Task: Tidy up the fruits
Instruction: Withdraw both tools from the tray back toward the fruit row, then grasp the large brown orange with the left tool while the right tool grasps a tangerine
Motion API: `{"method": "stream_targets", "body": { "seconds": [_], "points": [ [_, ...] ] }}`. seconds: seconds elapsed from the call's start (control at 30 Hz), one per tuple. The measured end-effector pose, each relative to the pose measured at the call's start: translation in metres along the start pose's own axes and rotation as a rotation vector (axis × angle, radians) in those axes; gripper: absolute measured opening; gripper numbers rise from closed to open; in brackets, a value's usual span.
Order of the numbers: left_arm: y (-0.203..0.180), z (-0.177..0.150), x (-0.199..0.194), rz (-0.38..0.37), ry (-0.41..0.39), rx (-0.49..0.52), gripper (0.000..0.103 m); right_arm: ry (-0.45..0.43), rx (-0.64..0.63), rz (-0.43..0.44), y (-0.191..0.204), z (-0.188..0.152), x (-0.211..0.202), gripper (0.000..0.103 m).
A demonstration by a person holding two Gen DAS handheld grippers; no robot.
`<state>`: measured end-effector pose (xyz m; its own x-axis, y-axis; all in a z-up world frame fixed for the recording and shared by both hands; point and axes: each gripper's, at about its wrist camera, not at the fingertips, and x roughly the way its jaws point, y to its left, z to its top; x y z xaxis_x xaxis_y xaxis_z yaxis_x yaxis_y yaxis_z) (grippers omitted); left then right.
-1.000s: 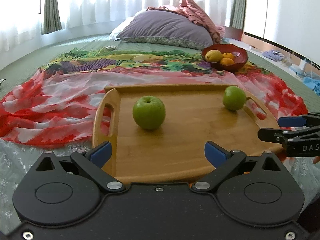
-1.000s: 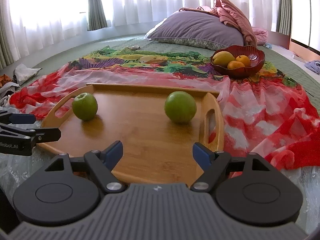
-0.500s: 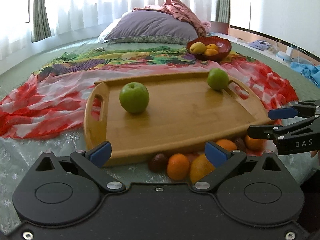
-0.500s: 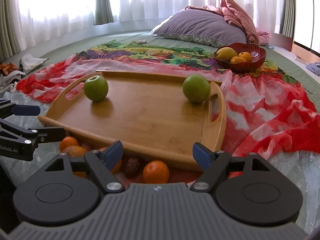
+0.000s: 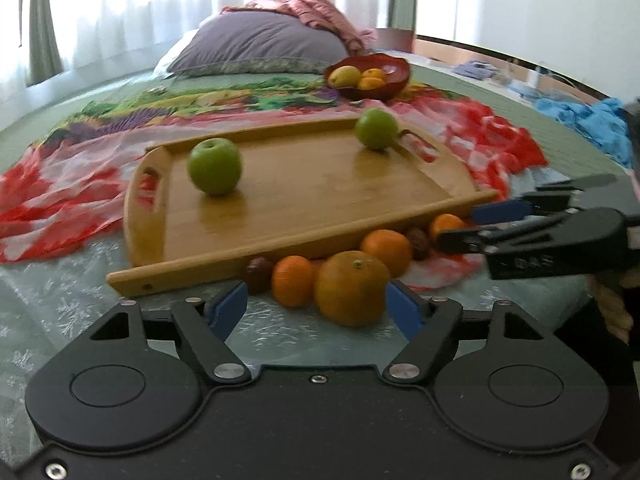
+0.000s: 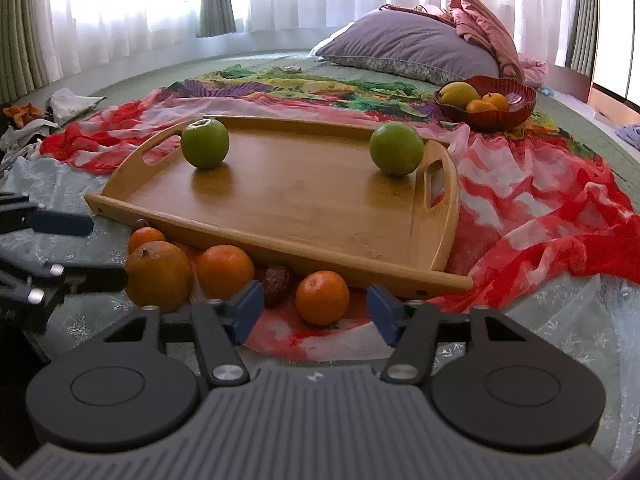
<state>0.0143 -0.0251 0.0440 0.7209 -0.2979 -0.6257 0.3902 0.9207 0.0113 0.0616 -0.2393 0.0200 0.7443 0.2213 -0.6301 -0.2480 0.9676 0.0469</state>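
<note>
A wooden tray [image 5: 320, 200] [image 6: 320, 216] lies on the bed with two green apples on it, one at the left [image 5: 215, 165] [image 6: 205, 143] and one at the right by the handle [image 5: 376, 128] [image 6: 396, 148]. In front of the tray lie a large orange [image 5: 352, 288] [image 6: 158, 274], smaller oranges [image 5: 293, 280] [image 6: 322, 298] and dark small fruits [image 6: 277, 280]. My left gripper [image 5: 316, 312] is open just before the large orange. My right gripper [image 6: 316, 308] is open, the small orange between its fingertips. Both hold nothing.
A red bowl [image 5: 390, 80] [image 6: 516, 108] with a pear and oranges stands behind the tray on a red and floral cloth [image 6: 540, 216]. A purple pillow [image 6: 408, 52] lies at the back. Blue cloth [image 5: 592, 120] lies at the right.
Both grippers have pulled back toward me from the tray. The oranges and dark fruits in front of the tray have come into view and now lie close to the fingertips.
</note>
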Motion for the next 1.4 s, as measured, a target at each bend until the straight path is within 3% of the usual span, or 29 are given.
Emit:
{"method": "stream_targets", "body": {
  "seconds": [0.17,0.27,0.67,0.9,0.97,1.07,1.4],
  "points": [
    [-0.016,-0.001,0.005,-0.009,0.000,0.026,0.059,0.008,-0.010,-0.016,0.001,-0.001,0.007,0.049],
    [-0.021,-0.002,0.010,-0.036,0.007,0.019,0.058,0.017,-0.009,-0.014,0.001,-0.002,0.009,0.042],
    [-0.025,-0.001,0.029,-0.019,-0.016,-0.028,0.057,0.035,0.000,-0.010,-0.001,-0.004,0.021,0.042],
    [-0.034,-0.003,0.033,0.017,-0.047,0.022,0.056,0.033,0.006,-0.008,-0.002,-0.003,0.026,0.042],
    [-0.039,-0.006,0.033,0.049,-0.061,0.055,0.047,0.030,0.003,-0.007,-0.002,-0.003,0.027,0.042],
    [-0.039,-0.007,0.029,0.048,-0.075,0.049,0.047,0.024,0.008,-0.012,-0.002,-0.004,0.026,0.037],
    [-0.028,0.014,0.009,0.071,-0.150,0.032,0.047,-0.047,0.033,-0.011,-0.006,0.007,0.004,0.036]
  ]
}}
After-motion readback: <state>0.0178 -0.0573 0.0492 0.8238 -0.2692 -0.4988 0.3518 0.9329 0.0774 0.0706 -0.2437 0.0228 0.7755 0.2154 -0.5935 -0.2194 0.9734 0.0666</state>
